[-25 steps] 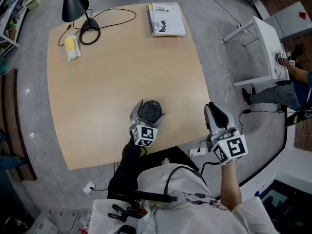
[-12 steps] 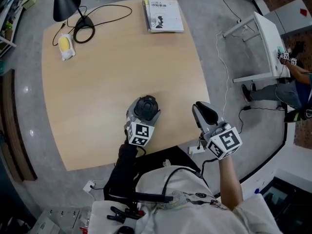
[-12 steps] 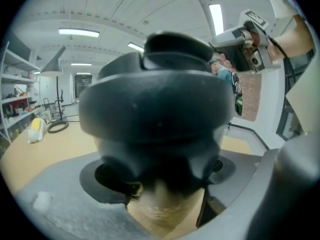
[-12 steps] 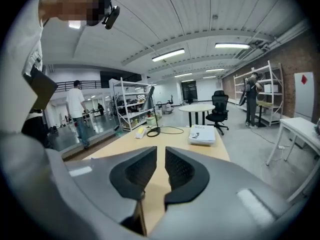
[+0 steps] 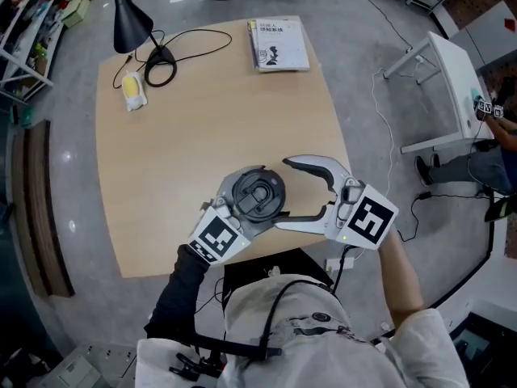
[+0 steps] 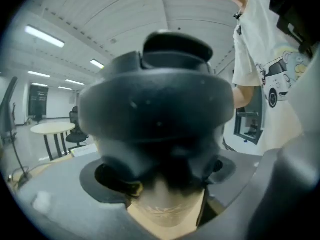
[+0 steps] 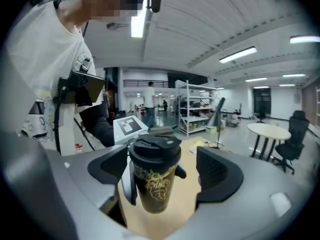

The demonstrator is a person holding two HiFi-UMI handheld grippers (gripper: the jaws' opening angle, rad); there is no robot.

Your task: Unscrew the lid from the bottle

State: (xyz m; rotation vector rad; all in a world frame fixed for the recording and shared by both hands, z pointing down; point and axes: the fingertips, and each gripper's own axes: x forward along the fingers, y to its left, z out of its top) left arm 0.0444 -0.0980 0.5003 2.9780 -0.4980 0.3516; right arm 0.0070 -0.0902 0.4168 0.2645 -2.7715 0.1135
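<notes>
A dark bottle with gold print point(image 7: 154, 189) and a black lid point(image 5: 258, 192) hangs above the near part of the table. My left gripper point(image 5: 252, 204) is shut on its body; its fingers point(image 7: 125, 184) show on both sides of the bottle in the right gripper view. In the left gripper view the lid point(image 6: 155, 114) fills the frame above the tan body point(image 6: 167, 209). My right gripper point(image 5: 287, 191) comes in from the right. Its jaws are opening and stand wide either side of the lid point(image 7: 155, 149) without touching it.
The wooden table point(image 5: 178, 136) carries a black lamp point(image 5: 133, 23) with a looped cable, a yellow-and-white object point(image 5: 134, 91) and a booklet point(image 5: 279, 45) at its far side. A white side table point(image 5: 452, 79) and a seated person point(image 5: 485, 160) are at the right.
The left gripper closed on the bottle and raised it off the table. The right gripper swung in from beyond the table's right edge and opened around the lid.
</notes>
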